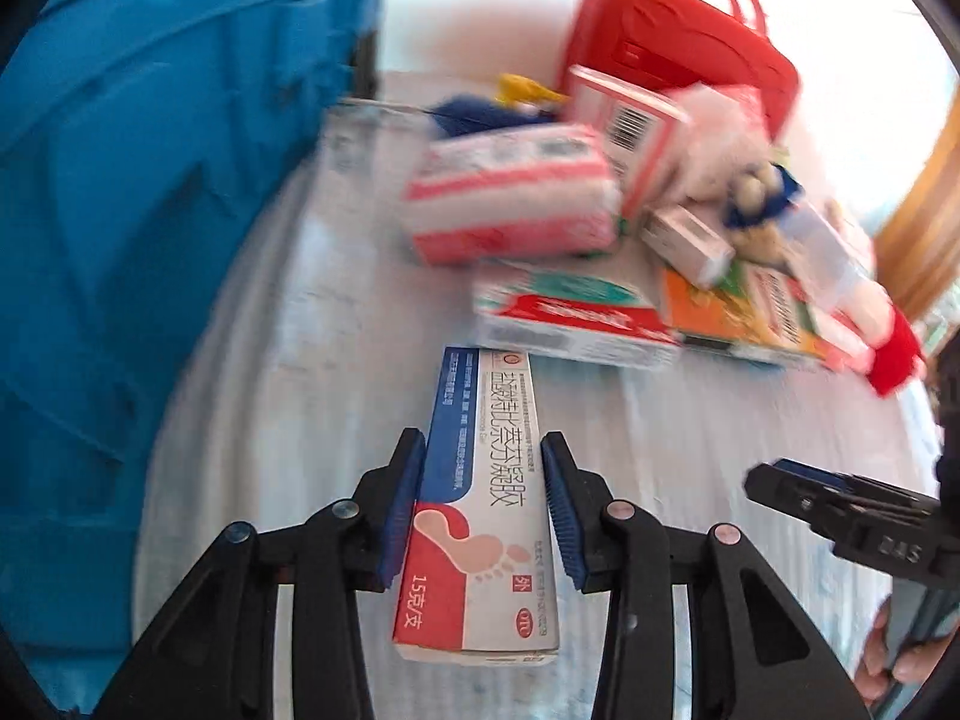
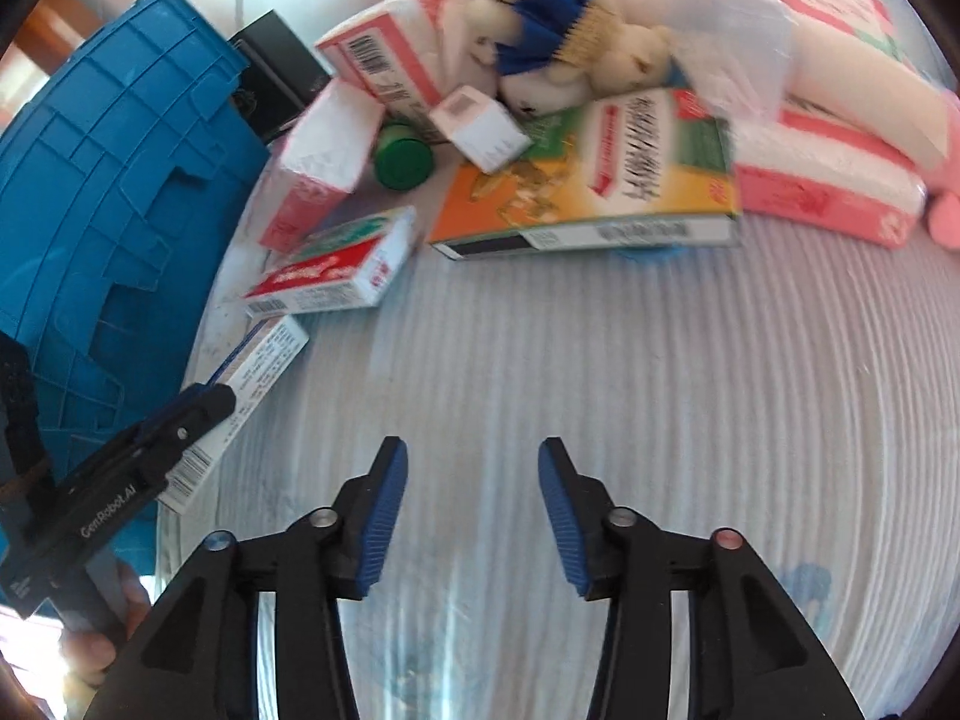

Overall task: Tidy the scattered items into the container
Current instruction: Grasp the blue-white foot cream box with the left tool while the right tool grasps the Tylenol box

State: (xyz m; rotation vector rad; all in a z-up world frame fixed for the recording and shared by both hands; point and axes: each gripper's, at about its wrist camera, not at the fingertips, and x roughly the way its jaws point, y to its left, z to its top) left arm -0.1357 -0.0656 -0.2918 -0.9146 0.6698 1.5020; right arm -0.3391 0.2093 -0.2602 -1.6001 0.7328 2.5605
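We read this as the carry step; the left gripper (image 1: 483,504) is clamped narrow on a long ointment box (image 1: 480,516), blue pads pressed on both long sides, box lifted clear of the ribbed white cloth (image 2: 600,390); the right gripper (image 2: 473,516) stands part-open with nothing between its jaws, only cloth below it.

Landmark is the blue crate (image 1: 150,240), which we take as the container; the held box sits just right of the crate wall in the left wrist view; the remaining pile lies well right of the crate and further back: pink-striped soft pack (image 1: 510,192), red-and-green carton (image 1: 570,312), orange-green box (image 2: 600,192), small plush toy (image 2: 570,42), green bottle cap (image 2: 403,159), red bag (image 1: 678,42) behind it all.

Next move, in our judgement: swing the box over the crate rim and release; the crate opening is not in view, so we cannot tell how full it is; the right gripper is free to go for the nearest carton.

Writing: held box carries Chinese text, a footprint graphic, "15克/支", a red "外" mark and an "OTC" oval; the left tool body reads "GenRobot.AI" in the right wrist view; barcodes show on several cartons; other print is too blurred to read.
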